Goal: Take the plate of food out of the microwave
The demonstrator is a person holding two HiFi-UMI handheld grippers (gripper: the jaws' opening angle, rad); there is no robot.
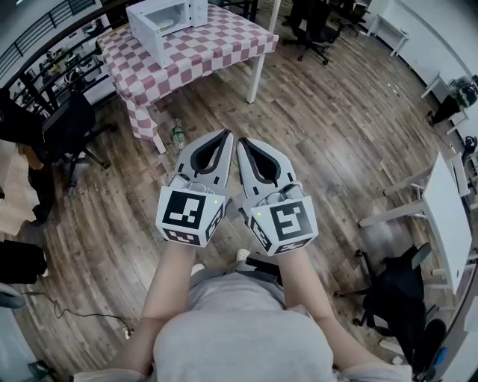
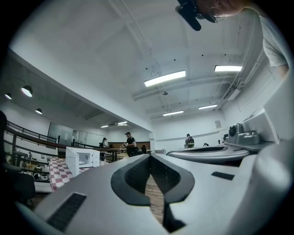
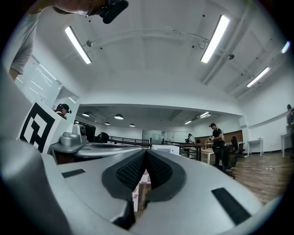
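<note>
A white microwave (image 1: 166,21) stands on a table with a red-and-white checked cloth (image 1: 205,48) at the far top of the head view, its door (image 1: 146,36) swung open. Something pale lies inside it; I cannot make out a plate. My left gripper (image 1: 226,135) and right gripper (image 1: 243,142) are held side by side over the wooden floor, well short of the table. Both are shut with nothing between the jaws. In the left gripper view the microwave (image 2: 81,158) is small at the left, beyond the left gripper (image 2: 150,157). The right gripper (image 3: 146,153) points level across the room.
A green bottle (image 1: 178,136) stands on the floor by the table leg. A black office chair (image 1: 71,123) is at the left. A white desk (image 1: 448,216) and another dark chair (image 1: 403,291) are at the right. People (image 2: 130,142) stand far off.
</note>
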